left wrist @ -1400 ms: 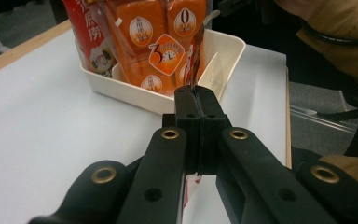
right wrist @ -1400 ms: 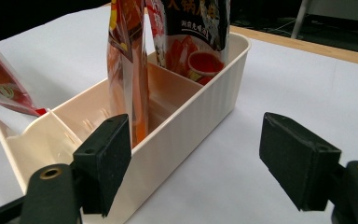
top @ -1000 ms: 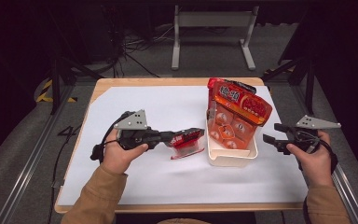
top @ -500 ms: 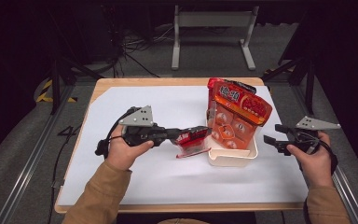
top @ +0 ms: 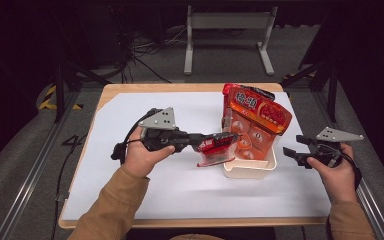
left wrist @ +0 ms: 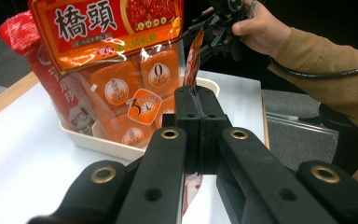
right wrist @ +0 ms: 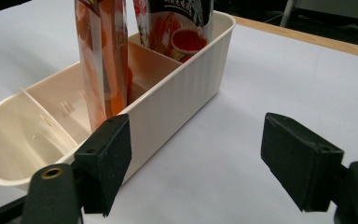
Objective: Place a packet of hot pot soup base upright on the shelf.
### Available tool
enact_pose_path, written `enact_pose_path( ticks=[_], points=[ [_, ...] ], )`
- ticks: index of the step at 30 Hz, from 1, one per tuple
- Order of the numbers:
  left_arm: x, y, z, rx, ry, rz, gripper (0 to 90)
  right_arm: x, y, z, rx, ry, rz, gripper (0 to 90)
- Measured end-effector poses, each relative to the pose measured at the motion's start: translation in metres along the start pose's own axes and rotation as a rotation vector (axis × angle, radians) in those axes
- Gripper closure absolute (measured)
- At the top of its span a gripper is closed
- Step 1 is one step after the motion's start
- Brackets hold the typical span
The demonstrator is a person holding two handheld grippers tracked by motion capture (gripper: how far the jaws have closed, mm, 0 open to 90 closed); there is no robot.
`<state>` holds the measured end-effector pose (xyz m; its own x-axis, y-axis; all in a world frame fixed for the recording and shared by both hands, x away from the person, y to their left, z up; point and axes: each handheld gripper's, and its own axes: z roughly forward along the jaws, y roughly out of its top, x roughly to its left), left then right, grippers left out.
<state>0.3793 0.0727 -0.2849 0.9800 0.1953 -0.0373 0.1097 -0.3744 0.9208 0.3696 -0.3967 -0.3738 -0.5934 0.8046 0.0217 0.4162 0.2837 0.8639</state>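
The left gripper (top: 219,142) is clamping its fingers shut on a flat red sachet (top: 215,151) and carrying it just above the bench (top: 180,195), right beside the cream bin (top: 250,170) where two orange packets (top: 255,120) are standing. The right gripper (top: 300,150) is waiting beside the bin, fingers wide apart and empty. The limp sachet is likely catching on the bin's rim or knocking the upright packets over if it is coming in too low.

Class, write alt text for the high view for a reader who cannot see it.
The left tool holds a red packet beside a cream bin with orange packets standing in it. The right tool waits open at the white table's right edge.
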Motion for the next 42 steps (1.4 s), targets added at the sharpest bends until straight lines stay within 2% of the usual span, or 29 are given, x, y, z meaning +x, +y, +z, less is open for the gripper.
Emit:
enact_pose_path(
  ticks=[8, 17, 23, 32, 42],
  points=[
    [0.000, 0.013, 0.012, 0.017, -0.011, 0.023, 90.0, -0.001, 0.001, 0.000, -0.006, 0.004, 0.000, 25.2],
    [0.001, 0.021, 0.025, 0.028, -0.023, 0.050, 90.0, -0.001, 0.002, 0.002, -0.005, 0.004, -0.009, 25.1],
    [0.000, 0.026, 0.033, 0.010, -0.030, 0.056, 90.0, -0.001, 0.003, 0.003, -0.005, 0.008, -0.013, 25.1],
    [-0.001, 0.034, 0.049, -0.003, -0.070, 0.071, 90.0, -0.002, 0.003, 0.004, -0.006, 0.015, -0.011, 24.7],
    [-0.006, 0.039, 0.065, -0.010, -0.084, 0.082, 90.0, -0.003, 0.002, 0.002, -0.010, 0.011, -0.004, 24.3]
  ],
)
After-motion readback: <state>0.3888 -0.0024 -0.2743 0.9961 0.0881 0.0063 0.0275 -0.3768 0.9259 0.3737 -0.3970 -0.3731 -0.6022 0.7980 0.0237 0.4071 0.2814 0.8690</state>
